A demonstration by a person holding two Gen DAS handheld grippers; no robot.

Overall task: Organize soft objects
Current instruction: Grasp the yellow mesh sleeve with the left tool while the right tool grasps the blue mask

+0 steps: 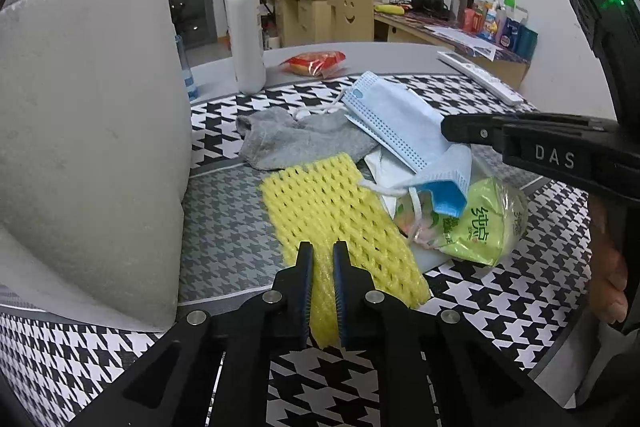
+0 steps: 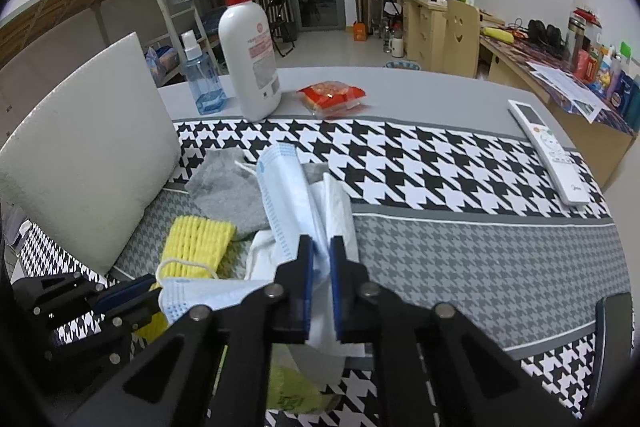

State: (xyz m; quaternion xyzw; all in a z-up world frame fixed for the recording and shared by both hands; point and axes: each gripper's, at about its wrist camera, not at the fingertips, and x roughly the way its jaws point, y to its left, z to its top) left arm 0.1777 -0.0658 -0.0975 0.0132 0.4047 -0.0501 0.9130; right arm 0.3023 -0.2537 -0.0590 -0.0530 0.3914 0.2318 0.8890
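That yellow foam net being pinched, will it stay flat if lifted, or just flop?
Probably flop: the foam net is open mesh and already bunches between the left gripper pads. It looks very light, being mostly holes. It likely won't slip, since the soft foam squashes where it is pinched.

Both grippers are black plastic: the left gripper [image 1: 323, 247] and right gripper [image 2: 321, 241] have blue-padded fingers and round silver screws. The right one's side reads "DAS", with a green light.
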